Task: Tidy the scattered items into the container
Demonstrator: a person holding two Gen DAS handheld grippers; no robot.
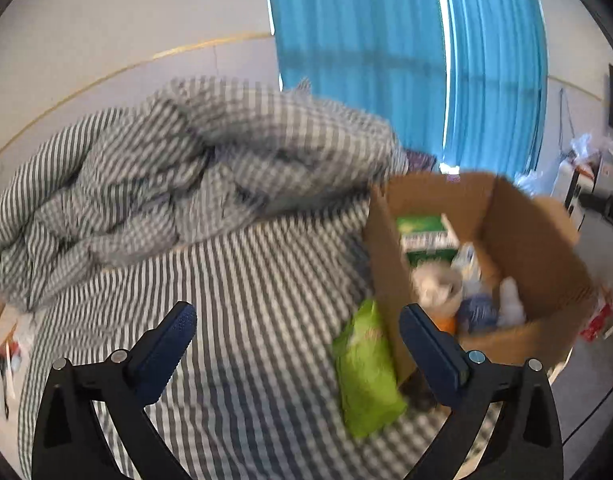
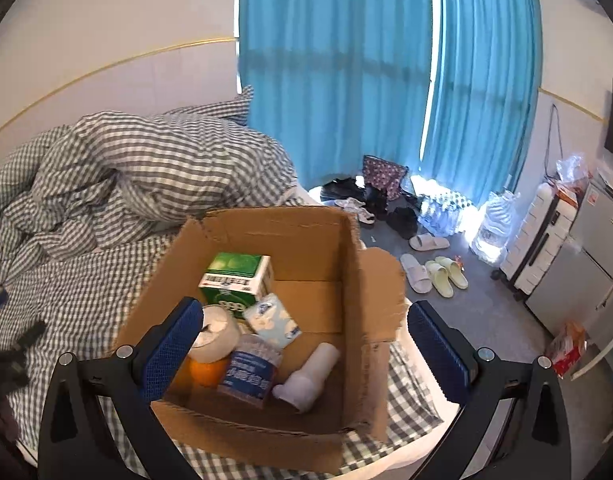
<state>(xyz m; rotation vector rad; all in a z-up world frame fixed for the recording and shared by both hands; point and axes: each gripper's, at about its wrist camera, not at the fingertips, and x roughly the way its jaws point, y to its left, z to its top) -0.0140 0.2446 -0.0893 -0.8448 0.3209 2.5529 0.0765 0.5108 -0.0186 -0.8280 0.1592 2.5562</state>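
Left hand-held gripper [image 1: 298, 350]: jaws spread wide, nothing between the pads. It hangs over the checked bed sheet [image 1: 242, 280]. A green packet [image 1: 364, 368] lies flat on the sheet just outside the near wall of the cardboard box [image 1: 518, 240], touching or almost touching it; this view is blurred, so contact cannot be confirmed.

Right hand-held gripper [image 2: 302, 346]: jaws likewise wide apart and holding nothing, positioned above the open cardboard box [image 2: 298, 236], which stands on the bed near its edge.

Contents of the box, seen from the right wrist: a green and white carton [image 2: 236, 280] towards the back, a pale blue tissue pack [image 2: 272, 320] beside it, a roll of tape [image 2: 216, 334] resting over an orange [image 2: 204, 372], a bottle with a blue label [image 2: 250, 368] and a white bottle [image 2: 306, 376] lying on its side.

A rumpled checked duvet [image 2: 146, 168] is heaped at the far end of the bed. Slippers [image 2: 432, 270] lie on the floor before the blue curtain [image 2: 338, 80].
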